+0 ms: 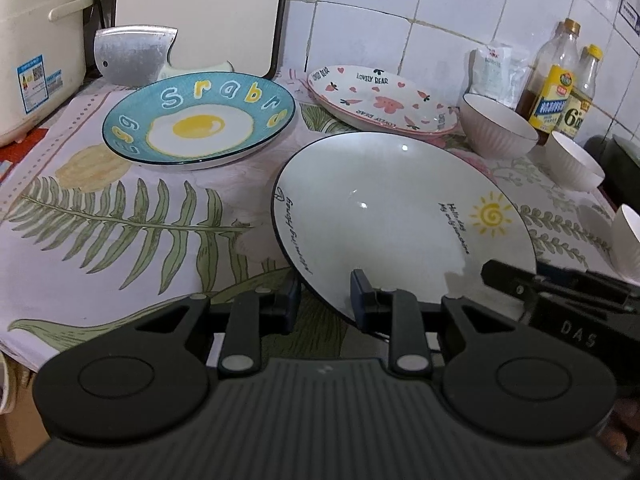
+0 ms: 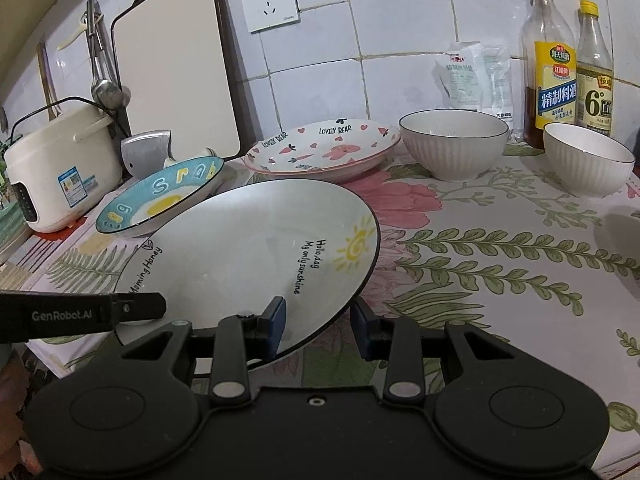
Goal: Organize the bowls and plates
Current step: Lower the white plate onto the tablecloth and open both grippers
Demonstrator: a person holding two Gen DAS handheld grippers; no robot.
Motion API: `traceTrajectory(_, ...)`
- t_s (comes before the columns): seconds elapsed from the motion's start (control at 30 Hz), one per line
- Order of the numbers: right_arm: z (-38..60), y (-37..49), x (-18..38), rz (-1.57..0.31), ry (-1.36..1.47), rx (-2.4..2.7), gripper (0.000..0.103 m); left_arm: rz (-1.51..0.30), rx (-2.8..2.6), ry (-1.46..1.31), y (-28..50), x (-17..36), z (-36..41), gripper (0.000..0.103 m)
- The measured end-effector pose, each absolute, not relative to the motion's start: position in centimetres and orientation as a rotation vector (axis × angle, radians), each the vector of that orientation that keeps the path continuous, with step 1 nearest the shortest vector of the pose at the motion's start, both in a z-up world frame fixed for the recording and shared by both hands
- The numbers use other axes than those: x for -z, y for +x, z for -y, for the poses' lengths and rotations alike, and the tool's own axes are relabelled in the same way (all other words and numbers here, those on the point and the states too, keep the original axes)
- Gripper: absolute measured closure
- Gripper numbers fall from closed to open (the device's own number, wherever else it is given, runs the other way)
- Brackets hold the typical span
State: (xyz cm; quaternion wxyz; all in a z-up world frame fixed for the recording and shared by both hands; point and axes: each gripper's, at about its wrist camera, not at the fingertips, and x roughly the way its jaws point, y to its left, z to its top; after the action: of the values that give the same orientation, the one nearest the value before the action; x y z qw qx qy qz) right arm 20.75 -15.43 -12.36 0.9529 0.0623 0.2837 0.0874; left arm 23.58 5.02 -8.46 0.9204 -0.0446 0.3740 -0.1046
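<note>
- Left gripper (image 1: 325,300) is clamped on the near rim of the white sun plate (image 1: 400,216), tilted up off the floral tablecloth (image 1: 120,220).
- Right gripper (image 2: 318,322) straddles the same plate's near-right rim, but its jaws look slack: there's a visible gap at the right pad, so I'd call it let go, not gripping.
- Key relation: the blue egg plate (image 1: 200,120) lies far-left of the held plate, closer to the left hand, so that's my guess for the stack.
- Pink bear plate (image 1: 380,98) sits far, beside two white bowls (image 1: 498,126) at far right.
</note>
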Motion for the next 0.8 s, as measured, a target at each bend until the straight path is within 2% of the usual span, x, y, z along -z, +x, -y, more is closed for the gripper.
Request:
traceTrajectory(0.3, 16.0, 18.6, 9.2, -0.564, 0.093, -0.244, 0.057, -0.735, 0.245, -0.018, 20.8, 5.3, -5.4, 0.073)
traceTrajectory(0.4, 15.8, 17.9, 7.6, -0.57, 0.082, -0.275, 0.055, -0.722, 0.272, -0.006, 19.7, 3.6, -5.7, 0.062)
traceTrajectory(0.53, 15.5, 17.1, 5.6, -0.568, 0.069, -0.316, 0.051, -0.706, 0.315, 0.0, 18.3, 1.4, -6.3, 0.059)
traceTrajectory(0.6, 15.3, 16.7, 4.4, -0.563, 0.059, -0.334, 0.046, -0.7, 0.333, 0.003, 17.6, 0.2, -6.6, 0.053)
traceTrajectory(0.73, 14.7, 16.5, 2.1, -0.563, 0.053, -0.384, 0.038, -0.696, 0.361, 0.013, 16.8, -1.6, -7.5, 0.048)
traceTrajectory(0.8, 14.3, 16.6, 1.1, -0.564, 0.051, -0.412, 0.033, -0.699, 0.363, 0.005, 16.7, -2.3, -8.1, 0.042)
